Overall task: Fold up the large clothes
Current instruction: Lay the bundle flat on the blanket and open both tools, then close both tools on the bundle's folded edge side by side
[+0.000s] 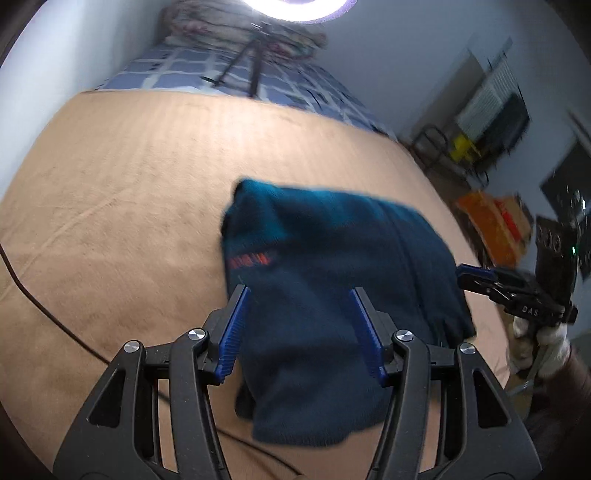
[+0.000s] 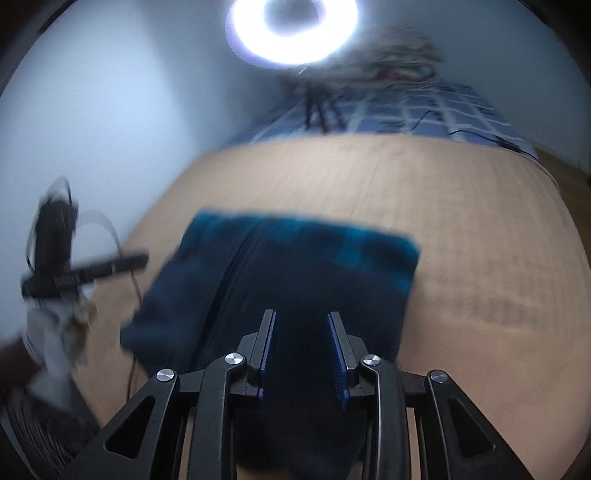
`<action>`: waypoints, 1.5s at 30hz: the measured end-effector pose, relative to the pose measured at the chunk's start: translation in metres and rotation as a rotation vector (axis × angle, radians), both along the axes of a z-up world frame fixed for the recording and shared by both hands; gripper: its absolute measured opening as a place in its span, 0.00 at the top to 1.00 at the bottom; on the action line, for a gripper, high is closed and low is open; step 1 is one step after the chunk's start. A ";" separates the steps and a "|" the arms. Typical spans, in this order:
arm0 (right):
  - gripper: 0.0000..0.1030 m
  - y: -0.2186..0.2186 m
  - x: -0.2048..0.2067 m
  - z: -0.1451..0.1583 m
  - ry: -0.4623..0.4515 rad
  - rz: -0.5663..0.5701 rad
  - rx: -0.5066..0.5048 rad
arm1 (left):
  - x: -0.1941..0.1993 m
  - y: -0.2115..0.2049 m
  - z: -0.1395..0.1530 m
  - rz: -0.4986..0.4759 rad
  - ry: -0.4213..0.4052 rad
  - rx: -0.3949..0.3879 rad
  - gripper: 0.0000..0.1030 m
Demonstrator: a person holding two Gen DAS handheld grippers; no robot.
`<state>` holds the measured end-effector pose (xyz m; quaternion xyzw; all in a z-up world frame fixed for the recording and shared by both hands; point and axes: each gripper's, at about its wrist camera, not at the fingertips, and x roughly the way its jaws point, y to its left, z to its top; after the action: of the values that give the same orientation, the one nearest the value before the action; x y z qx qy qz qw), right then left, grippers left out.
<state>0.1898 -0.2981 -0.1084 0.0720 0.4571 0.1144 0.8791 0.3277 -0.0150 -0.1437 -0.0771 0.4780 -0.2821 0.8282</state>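
A dark blue sweater (image 1: 332, 295) lies folded into a rough rectangle on a tan blanket (image 1: 129, 177), toward the blanket's 4 o'clock side in the left wrist view. The left gripper (image 1: 299, 291) hangs over the sweater's near part with its jaws apart, the blue pads clear of the cloth. The right gripper (image 2: 301, 315) stands over the sweater's near edge with a narrower gap, pads not pressing anything; in the left view it shows at 3 o'clock, just off the sweater's edge, held by a gloved hand (image 1: 535, 336).

Broad bare blanket spreads at 9 to 12 o'clock of the sweater. A black cable (image 1: 48, 314) crosses the blanket at 8 o'clock and runs under the near side.

Beyond the blanket's far edge lies a blue checked sheet (image 1: 221, 74) with a tripod (image 1: 251, 66) standing on it and a ring light (image 2: 291, 29) glaring at 12 o'clock. Pale walls close the room; blurred furniture and an orange box (image 1: 491, 225) sit at 2 to 3 o'clock.
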 end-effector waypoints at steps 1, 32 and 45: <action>0.72 0.004 -0.006 -0.008 0.030 0.023 0.004 | -0.004 -0.005 -0.004 -0.020 -0.005 0.036 0.44; 0.17 -0.087 -0.004 -0.092 0.130 -0.144 0.457 | 0.061 0.057 -0.095 0.163 0.477 -0.497 0.24; 0.22 -0.074 0.021 -0.105 0.112 -0.116 0.601 | 0.082 0.012 -0.093 0.116 0.452 -0.404 0.40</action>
<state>0.2110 -0.3725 -0.2133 0.3609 0.4457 0.1897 0.7970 0.4101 -0.0033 -0.2363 -0.3281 0.5790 -0.2995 0.6836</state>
